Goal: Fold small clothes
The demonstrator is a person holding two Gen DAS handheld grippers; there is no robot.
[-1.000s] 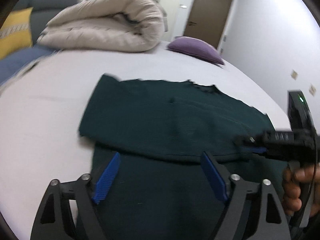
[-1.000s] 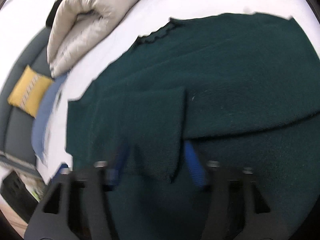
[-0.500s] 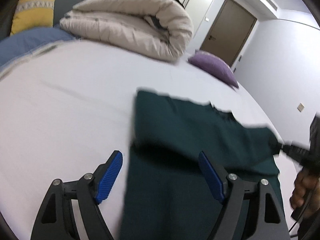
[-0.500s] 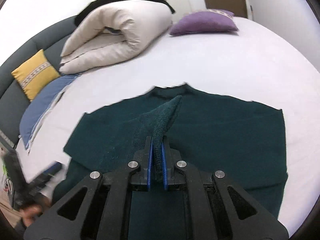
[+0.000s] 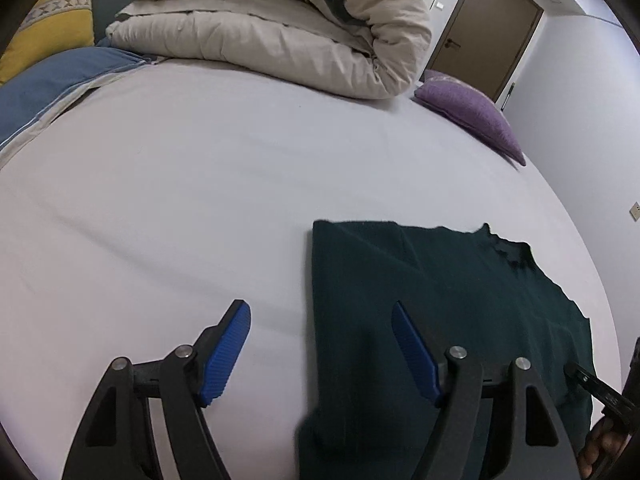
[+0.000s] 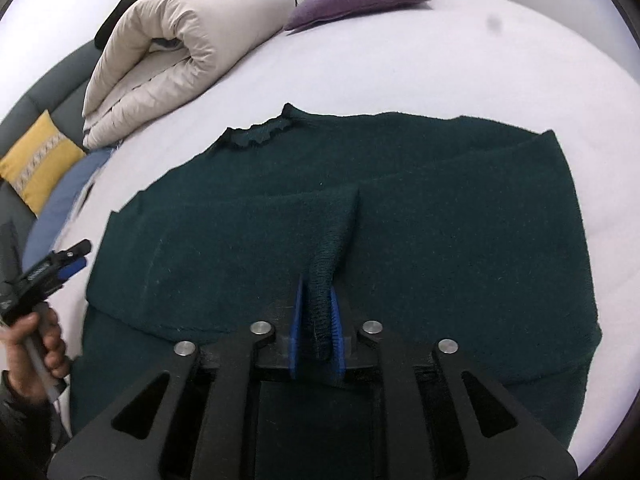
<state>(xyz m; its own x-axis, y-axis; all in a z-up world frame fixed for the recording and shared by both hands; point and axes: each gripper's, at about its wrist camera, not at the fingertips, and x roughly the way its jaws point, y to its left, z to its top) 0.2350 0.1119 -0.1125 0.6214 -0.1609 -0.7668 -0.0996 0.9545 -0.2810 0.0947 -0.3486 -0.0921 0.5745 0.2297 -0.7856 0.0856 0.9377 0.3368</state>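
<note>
Bed (image 5: 200,200): wide flat sheet under both grippers, a surface for folding.
Sweater (image 6: 400,200): dark green, spread flat ahead of the right gripper (image 6: 316,320), whose jaws are easing apart, ribbed cuff between the pads, sleeve laid across the body.
Left gripper (image 5: 320,352): jaws wide but narrowing, empty, astride the sweater's left edge.

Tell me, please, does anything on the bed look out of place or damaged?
Nothing looks damaged or spilled. The dark green sweater lies partly folded on the white sheet, with only its ribbed cuff raised between the right gripper's opening jaws. The left gripper holds nothing.
</note>
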